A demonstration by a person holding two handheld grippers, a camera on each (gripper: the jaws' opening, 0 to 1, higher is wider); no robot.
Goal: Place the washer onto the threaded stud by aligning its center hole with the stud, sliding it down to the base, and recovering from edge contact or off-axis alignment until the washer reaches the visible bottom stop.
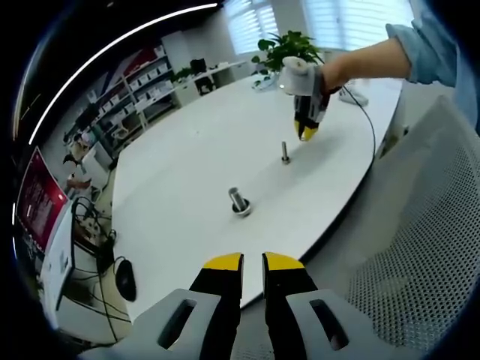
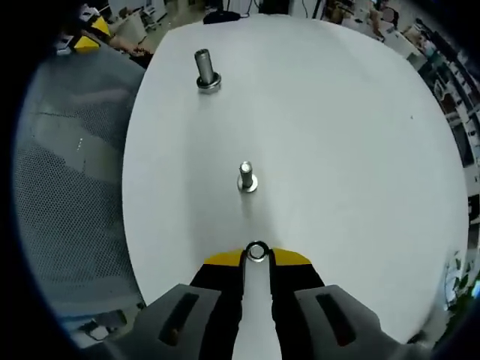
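My right gripper is shut on a small metal washer, pinched by its edges between the yellow fingertips. Just ahead, a short threaded stud stands upright on the white table, apart from the washer. In the left gripper view, the right gripper, held by a person's hand, hovers a little above and behind that stud. A thicker stud with a ring at its base stands nearer; it also appears far off in the right gripper view. My left gripper hangs off the table's near edge, its jaws a narrow gap apart and empty.
A grey mesh chair stands at the table's edge. A potted plant and a cable are at the far end of the table. Shelves and a cluttered desk lie to the left.
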